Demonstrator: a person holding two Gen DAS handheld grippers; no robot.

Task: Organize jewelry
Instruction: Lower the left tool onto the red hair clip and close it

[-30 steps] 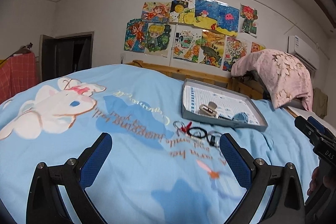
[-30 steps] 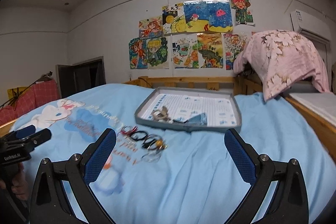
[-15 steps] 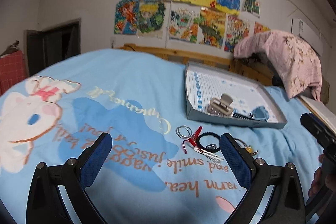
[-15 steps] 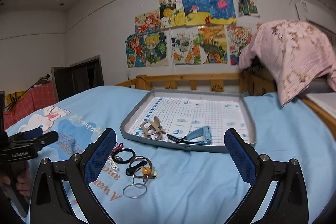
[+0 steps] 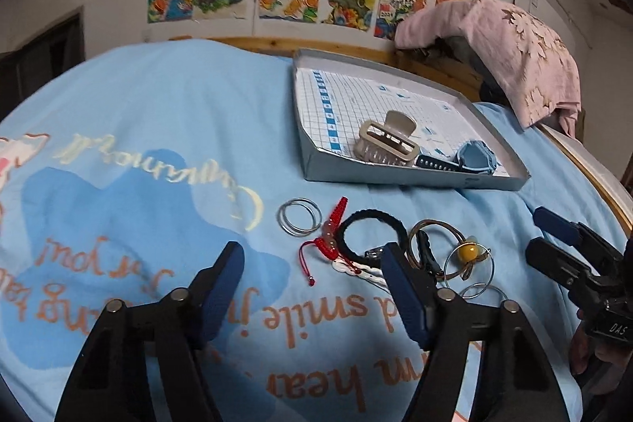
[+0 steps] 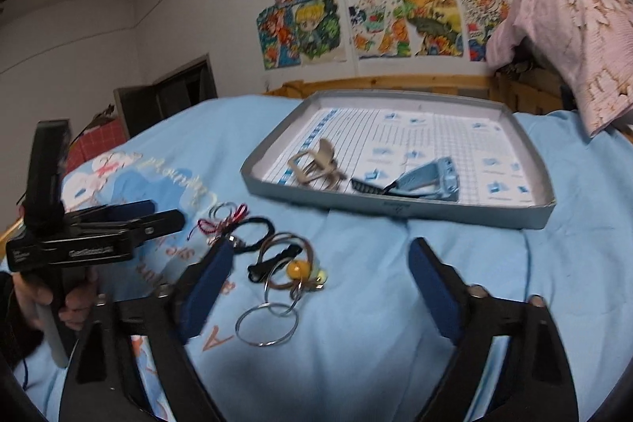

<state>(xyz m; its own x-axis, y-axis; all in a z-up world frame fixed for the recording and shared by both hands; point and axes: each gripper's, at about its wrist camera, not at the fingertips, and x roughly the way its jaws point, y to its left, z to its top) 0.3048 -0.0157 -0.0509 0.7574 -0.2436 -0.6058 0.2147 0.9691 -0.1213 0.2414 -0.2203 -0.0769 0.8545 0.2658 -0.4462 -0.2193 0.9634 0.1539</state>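
Note:
A grey tray (image 5: pixel 411 180) (image 6: pixel 395 210) lies on the blue bedspread and holds a beige hair claw (image 5: pixel 385 143) (image 6: pixel 316 165) and a blue watch (image 5: pixel 472 159) (image 6: pixel 429 178). In front of it lies a pile of jewelry: silver rings (image 5: pixel 298 216), a red cord bracelet (image 5: pixel 330 238), a black hair tie (image 5: pixel 370 234), brown hoops with a yellow bead (image 5: pixel 467 252) (image 6: pixel 298 267) and a silver hoop (image 6: pixel 267 323). My left gripper (image 5: pixel 312 287) is open and empty, just short of the pile. My right gripper (image 6: pixel 320 287) is open and empty, beside the hoops.
The bedspread (image 5: pixel 138 184) has a cartoon print and lettering. A wooden bed rail (image 6: pixel 395 82) runs behind the tray. A pink blanket (image 5: pixel 514 54) is heaped at the back right. Drawings cover the wall.
Both grippers have come down and forward toward the jewelry pile and tilted toward the bed. Both stay open. The tray and jewelry have not moved.

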